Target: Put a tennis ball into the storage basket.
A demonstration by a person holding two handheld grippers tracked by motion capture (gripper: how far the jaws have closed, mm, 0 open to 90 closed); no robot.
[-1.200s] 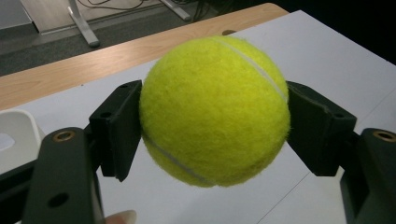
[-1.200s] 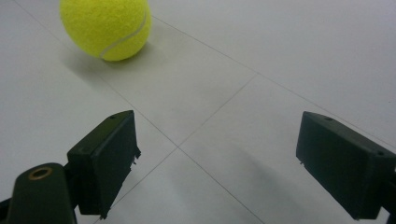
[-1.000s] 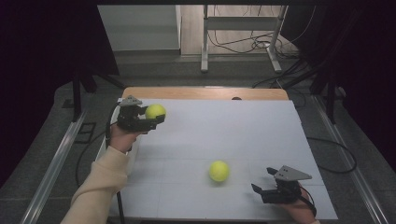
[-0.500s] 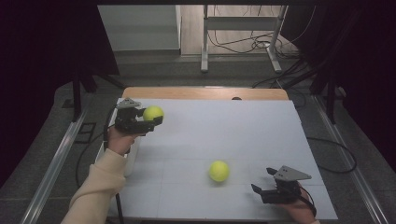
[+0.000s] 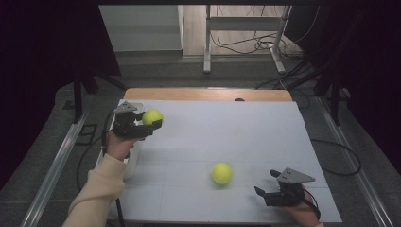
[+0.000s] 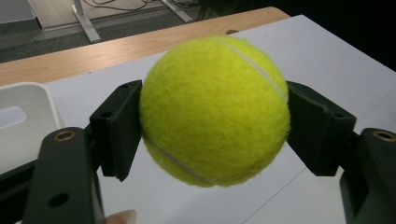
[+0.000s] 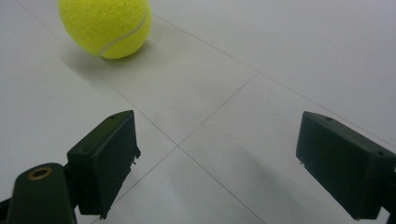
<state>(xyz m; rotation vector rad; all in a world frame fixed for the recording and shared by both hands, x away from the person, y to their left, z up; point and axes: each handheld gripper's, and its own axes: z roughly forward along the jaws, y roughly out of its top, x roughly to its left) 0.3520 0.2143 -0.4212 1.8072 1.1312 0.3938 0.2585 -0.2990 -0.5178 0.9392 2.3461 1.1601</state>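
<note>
The left tool [image 5: 142, 126] pinches one yellow tennis ball [image 5: 152, 117] between its two black jaws. The jaws press on both sides of the ball, so it cannot roll away or drop. The ball is up in the air, over the far left corner of the white tabletop [image 5: 246, 127]. A white tub [image 6: 21, 116] sits right beside it there, so the ball may be meant to go in it. The right tool [image 5: 276, 191] rests low at the near right edge with its jaws spread wide and nothing between them. A second ball [image 5: 222, 173] lies on the tabletop near it, apart from the jaws, easy to reach next.
</note>
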